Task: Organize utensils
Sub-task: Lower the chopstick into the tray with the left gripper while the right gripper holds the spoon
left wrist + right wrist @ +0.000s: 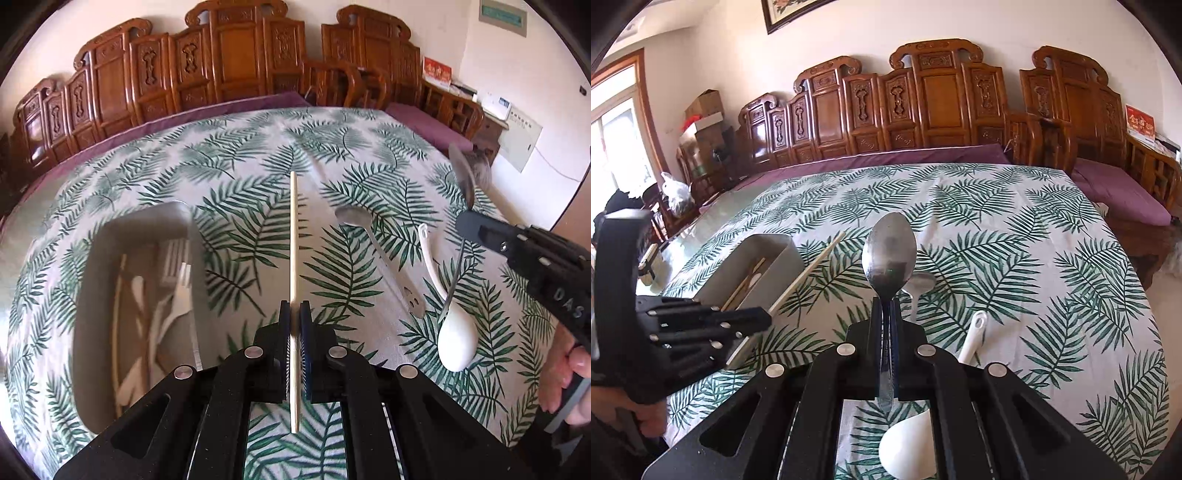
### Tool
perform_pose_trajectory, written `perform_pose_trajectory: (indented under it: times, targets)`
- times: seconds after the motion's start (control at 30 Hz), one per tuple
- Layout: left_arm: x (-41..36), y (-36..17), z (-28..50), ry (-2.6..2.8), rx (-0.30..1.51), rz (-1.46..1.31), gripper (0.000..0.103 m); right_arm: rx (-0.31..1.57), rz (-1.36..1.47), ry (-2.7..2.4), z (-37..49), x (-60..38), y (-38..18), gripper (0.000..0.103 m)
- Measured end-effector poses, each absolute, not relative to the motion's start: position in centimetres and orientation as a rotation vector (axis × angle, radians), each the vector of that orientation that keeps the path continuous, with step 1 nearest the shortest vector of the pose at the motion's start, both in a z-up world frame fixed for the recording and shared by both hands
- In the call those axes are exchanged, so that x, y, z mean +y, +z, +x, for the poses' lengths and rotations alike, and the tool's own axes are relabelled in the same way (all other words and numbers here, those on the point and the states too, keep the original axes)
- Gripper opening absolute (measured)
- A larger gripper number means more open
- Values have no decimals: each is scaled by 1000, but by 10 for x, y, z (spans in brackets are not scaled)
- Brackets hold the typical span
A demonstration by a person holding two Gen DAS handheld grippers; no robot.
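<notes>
Pale wood: a single chopstick (294, 258) is pinched between the jaws of the left gripper (294, 317), running straight out ahead of the fingers, its back end sticking out behind the pads. It hangs above the tablecloth (229, 155), white with green palm fronds.

Right gripper (887, 317) is clamped on the handle of a steel spoon (888, 254); bowl up and forward of the fingertips, dull grey with dark reflections. In the left wrist view the same spoon's bowl (463, 177) rises above the right tongs (476, 225).

Grey rectangular tray (96, 295) sits left of the left gripper, just beside it. Inside: a white plastic fork (177, 299) and at least one more chopstick (118, 325); the rest is blurred.

Lying on the cloth between the two grippers: a second metal spoon (354, 218), bowl away from the camera, handle toward it; and a white ladle-style spoon (456, 343), bowl near, thin curved handle pointing away. The two are near each other, not touching.

Carved wooden bench (923, 99) with a purple cushion (886, 157) behind the table.
</notes>
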State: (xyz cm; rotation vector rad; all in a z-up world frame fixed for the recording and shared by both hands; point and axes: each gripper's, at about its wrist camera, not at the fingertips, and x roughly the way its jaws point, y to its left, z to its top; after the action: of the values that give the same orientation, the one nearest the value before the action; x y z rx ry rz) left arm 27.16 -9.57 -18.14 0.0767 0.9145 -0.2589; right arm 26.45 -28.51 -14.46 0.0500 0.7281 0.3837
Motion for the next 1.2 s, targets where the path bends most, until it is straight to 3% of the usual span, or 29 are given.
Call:
perform_pose_trajectory:
  times: [0.57, 1.2]
  targets:
    - [-26, -151, 263, -192, 855, 44, 4, 678, 12, 468, 240, -252, -127, 5]
    - [25, -201, 278, -132, 957, -17, 4, 686, -37, 490, 229, -227, -127, 5]
